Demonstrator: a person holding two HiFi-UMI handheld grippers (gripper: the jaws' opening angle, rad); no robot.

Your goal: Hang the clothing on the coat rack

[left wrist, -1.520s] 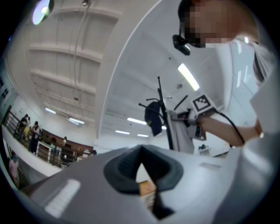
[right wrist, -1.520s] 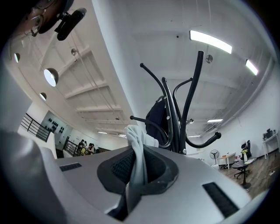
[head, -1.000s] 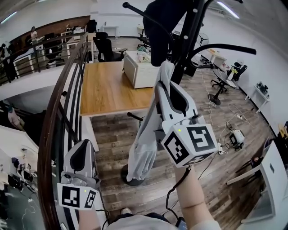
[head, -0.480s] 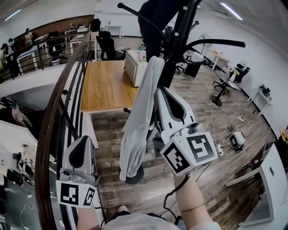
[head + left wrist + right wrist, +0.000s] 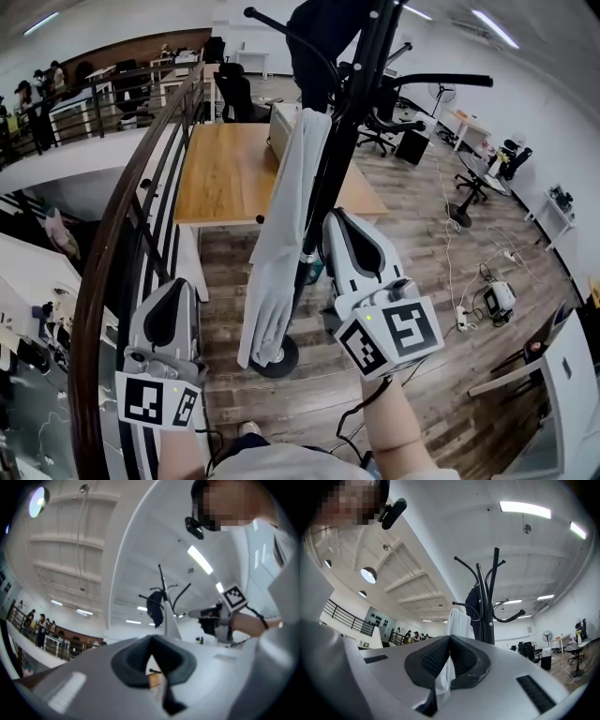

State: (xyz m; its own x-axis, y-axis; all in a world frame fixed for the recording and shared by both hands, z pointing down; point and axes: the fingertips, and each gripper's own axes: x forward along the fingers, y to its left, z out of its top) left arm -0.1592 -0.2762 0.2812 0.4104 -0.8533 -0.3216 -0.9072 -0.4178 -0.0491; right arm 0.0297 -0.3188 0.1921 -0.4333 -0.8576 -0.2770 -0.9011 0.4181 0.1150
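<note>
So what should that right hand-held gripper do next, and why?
Probably draw the right hand-held gripper back from the rack. The white garment already looks draped over a hook of the coat rack, and the jaws are shut on nothing, so it seems to have no more to do there.

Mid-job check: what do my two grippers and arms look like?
The left gripper and right gripper are light grey tapered shells with dark pads. Each carries a white cube with black square markers. A black cable hangs below the right one. The forearms are unsleeved, and the top is white.
</note>
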